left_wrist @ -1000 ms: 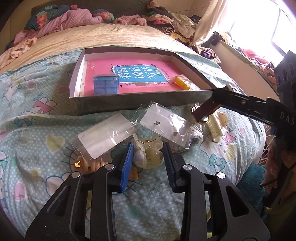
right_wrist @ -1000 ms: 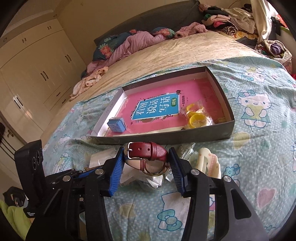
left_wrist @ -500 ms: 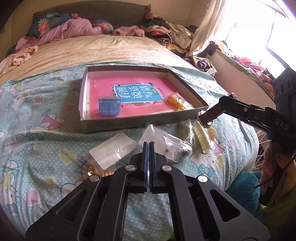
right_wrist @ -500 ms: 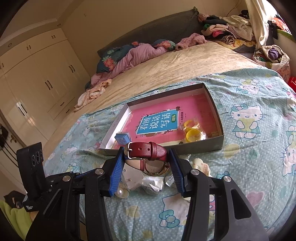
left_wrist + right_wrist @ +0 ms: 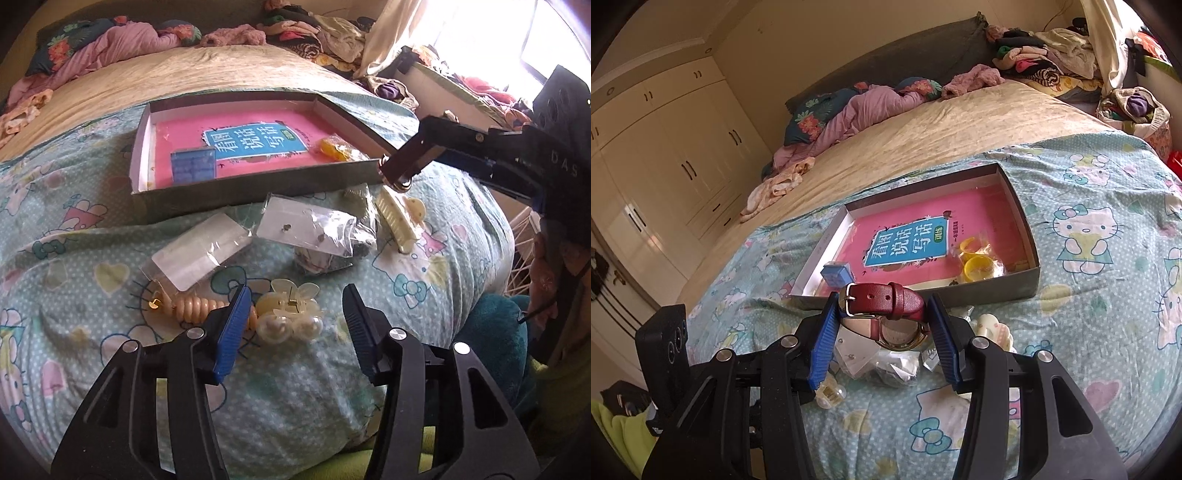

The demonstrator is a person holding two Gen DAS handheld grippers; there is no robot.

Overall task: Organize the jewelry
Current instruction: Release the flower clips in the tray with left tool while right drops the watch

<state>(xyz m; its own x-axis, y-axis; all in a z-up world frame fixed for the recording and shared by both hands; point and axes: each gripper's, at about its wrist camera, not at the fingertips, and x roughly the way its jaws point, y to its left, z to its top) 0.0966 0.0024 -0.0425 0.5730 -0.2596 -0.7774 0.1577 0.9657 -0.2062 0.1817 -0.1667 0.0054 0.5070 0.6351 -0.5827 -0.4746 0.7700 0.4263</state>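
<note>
Right gripper [image 5: 881, 325] pinches a watch [image 5: 886, 308] by its red strap, just short of the box [image 5: 997, 286]; its dial is half hidden. Left gripper [image 5: 295, 317], spread, straddles a pearl clip [image 5: 290, 314] on the bed [image 5: 443, 295]; bag [image 5: 310, 229] contents are unclear.

Cream wardrobe [image 5: 665, 155], bed [image 5: 923, 125], bright window [image 5: 517, 37]

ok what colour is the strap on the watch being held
Dark red leather watch strap with a silver buckle, held in the right hand-held gripper; clearest in the right wrist view.
</note>
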